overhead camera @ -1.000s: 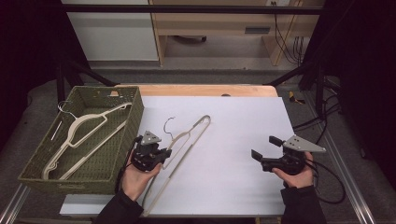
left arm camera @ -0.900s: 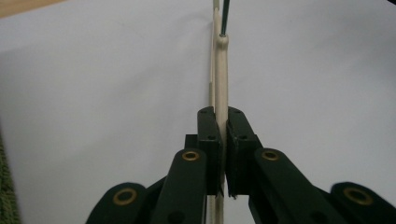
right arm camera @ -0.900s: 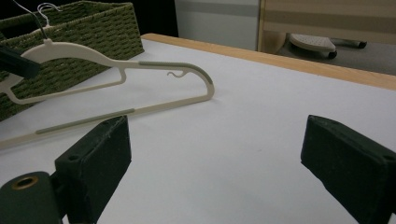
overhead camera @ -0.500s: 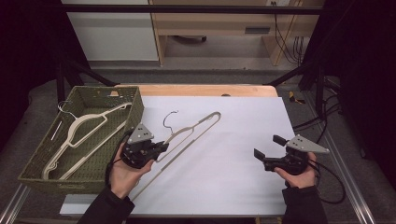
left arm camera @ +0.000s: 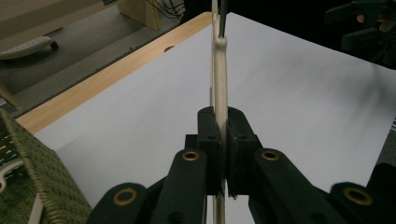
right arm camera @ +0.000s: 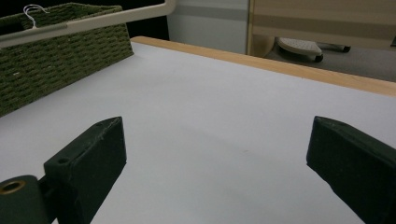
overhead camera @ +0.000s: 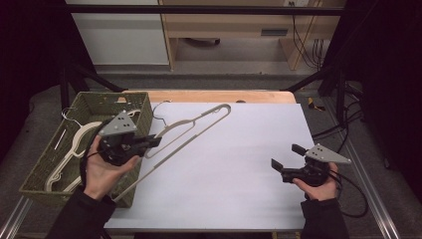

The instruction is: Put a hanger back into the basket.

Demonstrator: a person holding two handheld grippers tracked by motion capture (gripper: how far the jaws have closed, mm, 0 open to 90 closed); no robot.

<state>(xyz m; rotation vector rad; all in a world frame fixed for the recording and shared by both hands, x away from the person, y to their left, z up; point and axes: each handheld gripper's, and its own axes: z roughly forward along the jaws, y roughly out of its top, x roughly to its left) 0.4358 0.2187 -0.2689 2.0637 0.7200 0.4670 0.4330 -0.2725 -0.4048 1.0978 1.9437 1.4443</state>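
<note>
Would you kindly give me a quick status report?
Left gripper shut on beige hanger, lifted beside green basket. Right gripper open, empty. Nothing in the way.

You have a cream hanger (overhead camera: 191, 130) with a dark metal hook in your left gripper (overhead camera: 149, 143), which is black with a grey plate on top. Your right gripper (overhead camera: 287, 160) is black and grey too. The basket (overhead camera: 140, 107) on the left is olive green, woven, with more cream hangers (overhead camera: 74, 144) inside. The table (overhead camera: 239, 159) is plain white, edged in light wood at the far side.
</note>
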